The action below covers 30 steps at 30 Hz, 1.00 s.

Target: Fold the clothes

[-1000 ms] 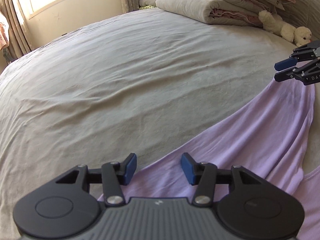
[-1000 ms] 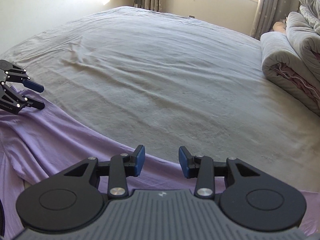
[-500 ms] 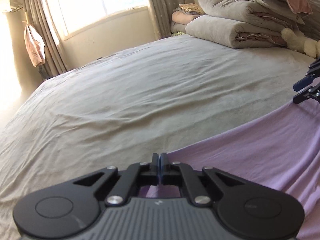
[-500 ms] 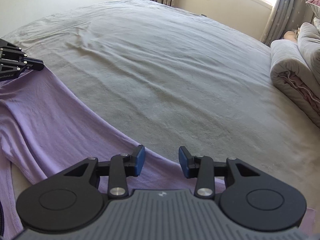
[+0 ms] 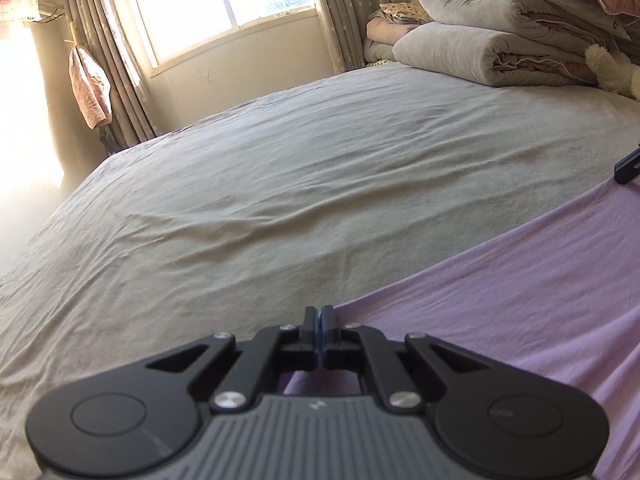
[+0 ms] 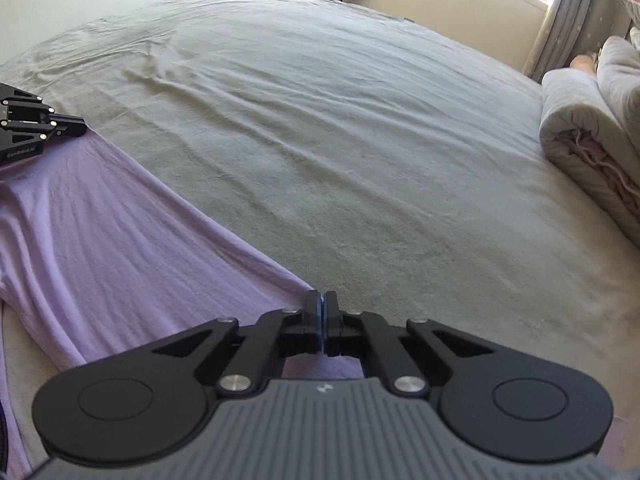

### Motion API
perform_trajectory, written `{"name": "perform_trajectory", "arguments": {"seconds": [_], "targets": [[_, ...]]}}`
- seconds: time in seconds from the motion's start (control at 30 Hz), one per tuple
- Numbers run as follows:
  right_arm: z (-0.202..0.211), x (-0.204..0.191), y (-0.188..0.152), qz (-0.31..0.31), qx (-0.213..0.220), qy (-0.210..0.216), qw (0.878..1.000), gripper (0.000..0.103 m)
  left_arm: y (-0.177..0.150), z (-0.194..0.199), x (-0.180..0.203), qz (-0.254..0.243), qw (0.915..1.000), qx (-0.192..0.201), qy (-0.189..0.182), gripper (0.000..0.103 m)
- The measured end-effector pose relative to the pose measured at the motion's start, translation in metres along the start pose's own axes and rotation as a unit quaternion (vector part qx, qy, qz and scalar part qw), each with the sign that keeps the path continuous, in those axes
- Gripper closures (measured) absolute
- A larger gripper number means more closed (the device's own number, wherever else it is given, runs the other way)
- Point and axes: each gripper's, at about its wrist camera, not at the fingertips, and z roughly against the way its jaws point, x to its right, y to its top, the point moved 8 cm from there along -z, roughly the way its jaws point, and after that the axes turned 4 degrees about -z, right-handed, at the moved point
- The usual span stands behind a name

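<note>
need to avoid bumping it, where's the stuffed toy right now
The stuffed toy shows only in the left wrist view, at the far right edge, lying on the bed against the folded quilts. The right wrist view does not show it.

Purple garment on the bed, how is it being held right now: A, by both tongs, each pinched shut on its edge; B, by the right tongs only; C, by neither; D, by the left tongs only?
A: the left tongs and right tongs are each closed on the purple garment's edge, which stretches between them.
</note>
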Motion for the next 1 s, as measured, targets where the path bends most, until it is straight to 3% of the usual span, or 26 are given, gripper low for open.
{"name": "perform_trajectory", "arguments": {"seconds": [0.07,0.23,0.4,0.47,0.6,0.8,1.0], "targets": [[0.000,0.004,0.004,-0.004,0.017,-0.023,1.000,0.103,-0.001,-0.003,0.001,-0.004,1.0000,-0.003,0.002,0.102],[-0.013,0.000,-0.001,-0.007,0.009,-0.049,0.999,0.102,-0.002,-0.008,0.007,-0.028,0.9995,-0.011,0.010,0.102],[0.012,0.016,-0.001,-0.091,0.019,-0.077,0.993,0.088,0.005,0.008,0.008,-0.026,0.9995,-0.017,-0.002,0.092],[0.027,0.019,-0.006,-0.139,0.017,-0.076,0.987,0.084,0.010,0.021,0.011,-0.020,0.9996,-0.015,-0.012,0.083],[0.054,0.012,-0.022,-0.234,0.006,-0.047,0.971,0.075,0.018,0.050,0.026,-0.010,0.9987,-0.009,-0.048,0.076],[0.085,-0.001,-0.048,-0.330,-0.005,-0.033,0.943,0.073,0.020,0.088,0.071,-0.023,0.9940,0.002,-0.107,0.072],[0.100,-0.006,-0.075,-0.427,0.005,-0.014,0.904,0.072,0.010,0.114,0.129,-0.063,0.9770,0.026,-0.202,0.074]]}}
